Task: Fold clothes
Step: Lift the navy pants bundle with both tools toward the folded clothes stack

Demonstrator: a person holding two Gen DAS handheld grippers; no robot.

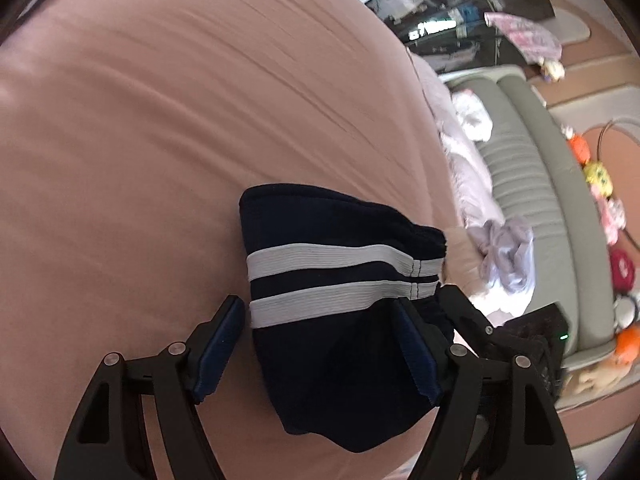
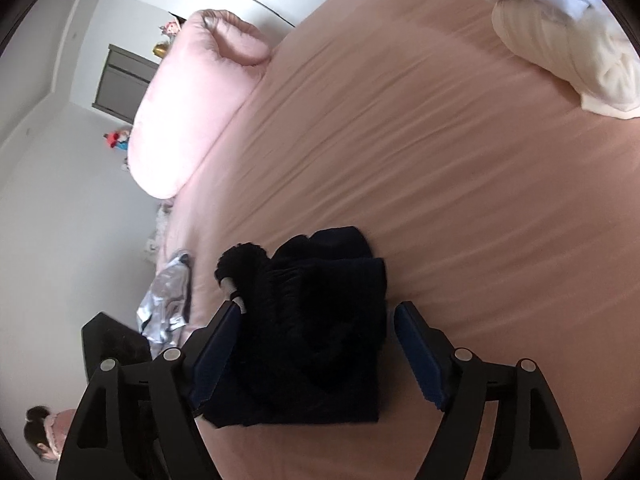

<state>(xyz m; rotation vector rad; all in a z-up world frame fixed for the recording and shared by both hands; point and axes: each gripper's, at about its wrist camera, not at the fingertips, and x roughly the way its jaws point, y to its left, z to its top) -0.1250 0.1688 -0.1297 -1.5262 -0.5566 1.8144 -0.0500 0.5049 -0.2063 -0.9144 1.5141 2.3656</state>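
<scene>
The left gripper [image 1: 320, 344] has its fingers [image 1: 218, 350] spread wide, blue pads facing inward. The right gripper [image 2: 316, 354] is likewise spread, its fingers [image 2: 420, 356] well apart. Both point forward and downward, black linkages splayed.

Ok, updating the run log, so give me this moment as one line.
left gripper open | right gripper open | navy garment folded on bed
</scene>
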